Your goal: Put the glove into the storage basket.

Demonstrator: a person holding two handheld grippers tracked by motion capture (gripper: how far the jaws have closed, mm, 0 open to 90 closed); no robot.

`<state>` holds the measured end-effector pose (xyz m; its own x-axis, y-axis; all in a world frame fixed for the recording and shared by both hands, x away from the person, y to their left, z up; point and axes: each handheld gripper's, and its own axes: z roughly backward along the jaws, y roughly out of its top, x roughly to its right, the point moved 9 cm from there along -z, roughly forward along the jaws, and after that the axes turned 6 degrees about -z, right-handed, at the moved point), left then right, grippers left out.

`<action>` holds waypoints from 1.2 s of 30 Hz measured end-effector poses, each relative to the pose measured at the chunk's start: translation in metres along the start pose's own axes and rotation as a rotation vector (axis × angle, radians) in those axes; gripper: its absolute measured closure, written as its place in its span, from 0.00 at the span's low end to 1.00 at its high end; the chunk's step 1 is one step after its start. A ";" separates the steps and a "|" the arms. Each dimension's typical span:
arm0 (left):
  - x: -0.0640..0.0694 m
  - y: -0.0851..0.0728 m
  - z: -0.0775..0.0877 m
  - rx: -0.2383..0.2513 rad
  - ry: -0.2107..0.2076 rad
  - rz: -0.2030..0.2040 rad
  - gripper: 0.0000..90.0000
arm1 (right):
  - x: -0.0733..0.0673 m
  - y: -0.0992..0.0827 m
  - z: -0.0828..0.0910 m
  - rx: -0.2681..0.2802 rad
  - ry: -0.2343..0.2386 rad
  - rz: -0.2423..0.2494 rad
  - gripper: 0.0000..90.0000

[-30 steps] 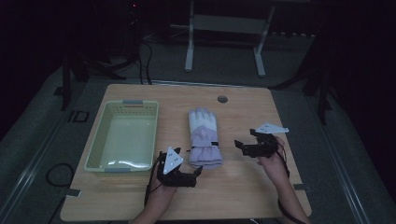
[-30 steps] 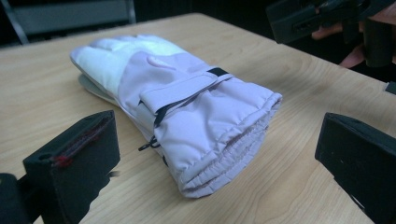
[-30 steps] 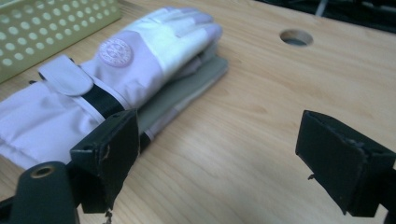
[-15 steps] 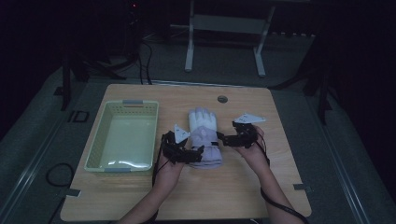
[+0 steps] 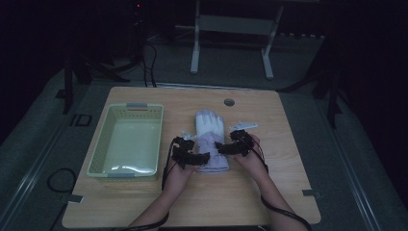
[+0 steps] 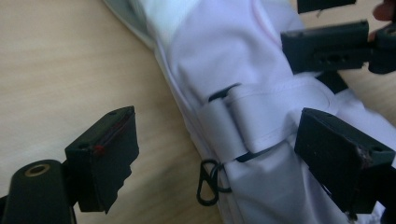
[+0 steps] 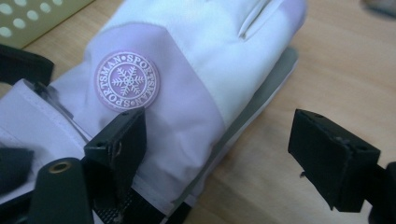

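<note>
Glove (image 5: 210, 139) is laid flat at the table's (image 5: 288, 192) middle, beside the basket (image 5: 127, 144). Its cuff is straddled by the left gripper (image 6: 215, 149) and right gripper (image 7: 219, 158), jaws just narrowing but not yet pressed. Both edges should be pinched evenly before lifting.

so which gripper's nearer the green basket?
Left. The left gripper is at the glove's cuff on the side facing the basket; the right gripper is at the cuff's far side.
</note>
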<state>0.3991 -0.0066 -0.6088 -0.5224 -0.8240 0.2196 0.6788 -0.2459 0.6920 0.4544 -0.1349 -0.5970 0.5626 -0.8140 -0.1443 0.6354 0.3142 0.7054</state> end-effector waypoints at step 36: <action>0.005 0.004 -0.003 -0.076 -0.194 0.018 0.78 | -0.015 -0.006 -0.001 -0.078 0.093 -0.164 0.88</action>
<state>0.4003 -0.0133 -0.6066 -0.5945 -0.7165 0.3650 0.7220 -0.2760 0.6344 0.4427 -0.1240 -0.6000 0.4922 -0.8099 -0.3192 0.7598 0.2208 0.6115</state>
